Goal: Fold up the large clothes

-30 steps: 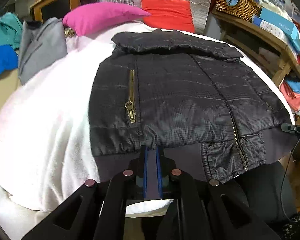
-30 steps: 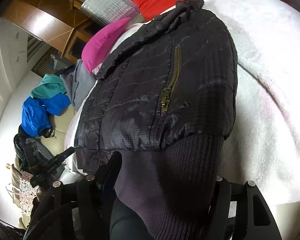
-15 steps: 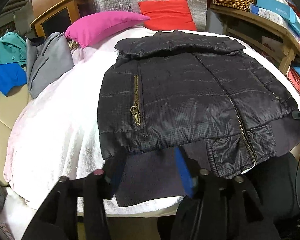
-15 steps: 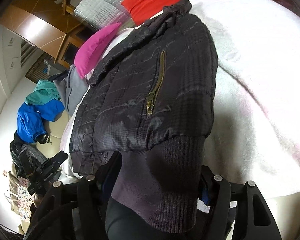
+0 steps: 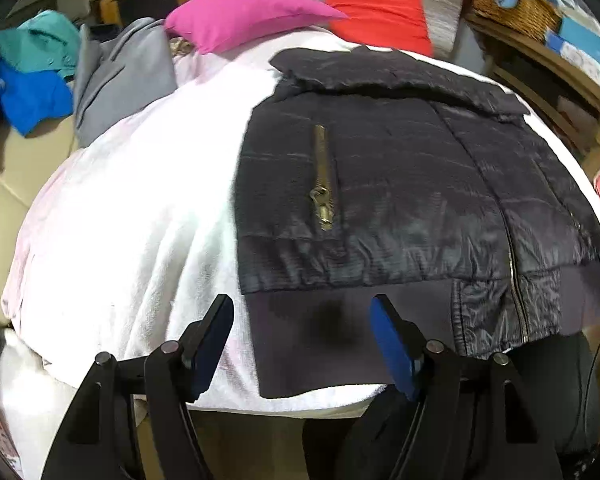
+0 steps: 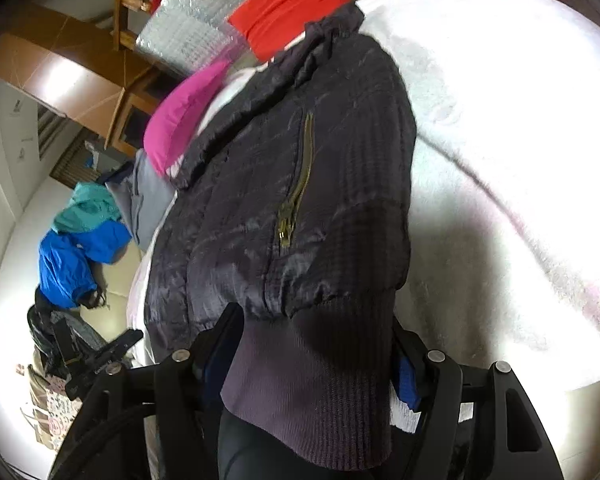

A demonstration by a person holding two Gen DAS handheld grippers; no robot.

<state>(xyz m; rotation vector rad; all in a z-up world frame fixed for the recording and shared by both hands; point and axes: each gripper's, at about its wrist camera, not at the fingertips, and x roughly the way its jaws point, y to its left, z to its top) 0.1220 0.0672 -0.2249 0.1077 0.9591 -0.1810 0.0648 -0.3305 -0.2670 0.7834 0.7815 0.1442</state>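
A black quilted jacket (image 5: 400, 168) with brass zips lies flat on a white blanket (image 5: 140, 208). Its dark ribbed hem (image 5: 320, 344) reaches the near edge. My left gripper (image 5: 302, 320) is open, its jaws wide apart just above the hem's left part, holding nothing. In the right wrist view the jacket (image 6: 284, 184) fills the middle and its ribbed hem (image 6: 316, 380) hangs between the wide-spread jaws of my right gripper (image 6: 316, 344), which is open. I cannot tell whether the fingers touch the hem.
A pink pillow (image 5: 244, 16) and a red cushion (image 5: 376, 12) lie behind the jacket. Grey (image 5: 120, 76), teal and blue clothes (image 5: 24, 88) lie at the left. A wooden shelf with a wicker basket (image 5: 516, 4) stands at the right.
My left gripper was shut on the hem a second ago; it has opened, let go and drawn back. The right gripper stayed open and the hem slipped lower between its jaws.
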